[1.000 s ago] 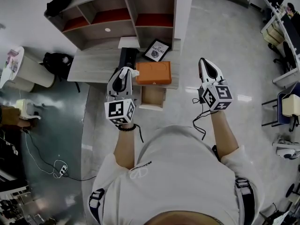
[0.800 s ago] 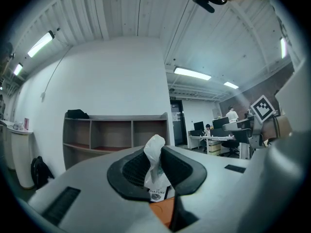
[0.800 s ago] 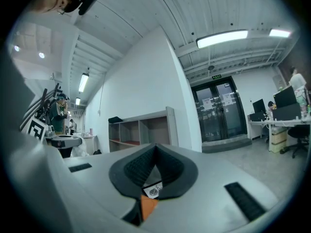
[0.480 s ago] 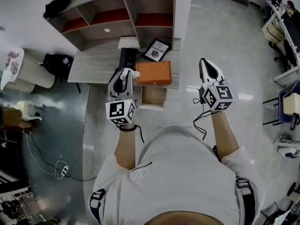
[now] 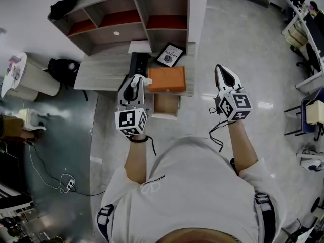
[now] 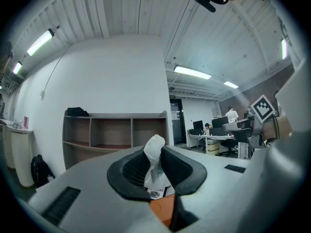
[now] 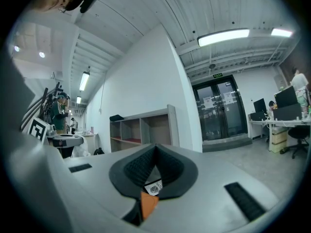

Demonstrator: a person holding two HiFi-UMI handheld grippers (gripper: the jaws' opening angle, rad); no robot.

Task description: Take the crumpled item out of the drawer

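Observation:
My left gripper (image 5: 134,81) hangs over the desk edge just left of the orange box, shut on a crumpled white item (image 6: 155,165) that sticks up between its dark pads (image 6: 180,169). In the head view a bit of that white item (image 5: 146,79) shows at the jaw tips. The small open drawer (image 5: 165,105) juts out from the desk front, right of and below the left gripper. My right gripper (image 5: 221,71) is held over the floor to the right of the desk, jaws closed together with nothing between them (image 7: 154,166).
An orange box (image 5: 166,78) lies on the wooden desk (image 5: 104,70), with a framed picture (image 5: 169,54) and a black object (image 5: 136,62) behind it. A shelf unit (image 5: 126,19) stands at the back. A white bin (image 5: 28,75) and cables are at left.
The left gripper has drifted slightly right and down with the crumpled item still in its jaws. The right gripper has stayed in place.

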